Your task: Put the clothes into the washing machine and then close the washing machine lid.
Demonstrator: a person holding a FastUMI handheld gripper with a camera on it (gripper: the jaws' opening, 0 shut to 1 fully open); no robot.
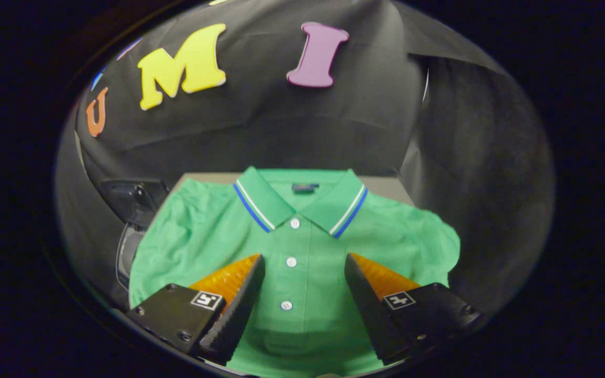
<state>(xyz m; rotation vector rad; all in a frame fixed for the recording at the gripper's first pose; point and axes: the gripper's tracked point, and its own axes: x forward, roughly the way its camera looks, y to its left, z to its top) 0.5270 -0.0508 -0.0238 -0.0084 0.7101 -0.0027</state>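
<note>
A green polo shirt (302,273) is seen spread flat, front up, on a grey counter (386,189), with its collar toward the booth wall. The collar is edged with white and blue stripes, and three white buttons (291,261) are set down the placket. A dark neck label (304,187) is sewn inside the collar; its writing is too small to be read. A dark object (133,202) is seen beside the left sleeve. The gripper (304,270) is held over the shirt with its jaws spread wide, nothing gripped; square black-and-white markers are borne on both.
</note>
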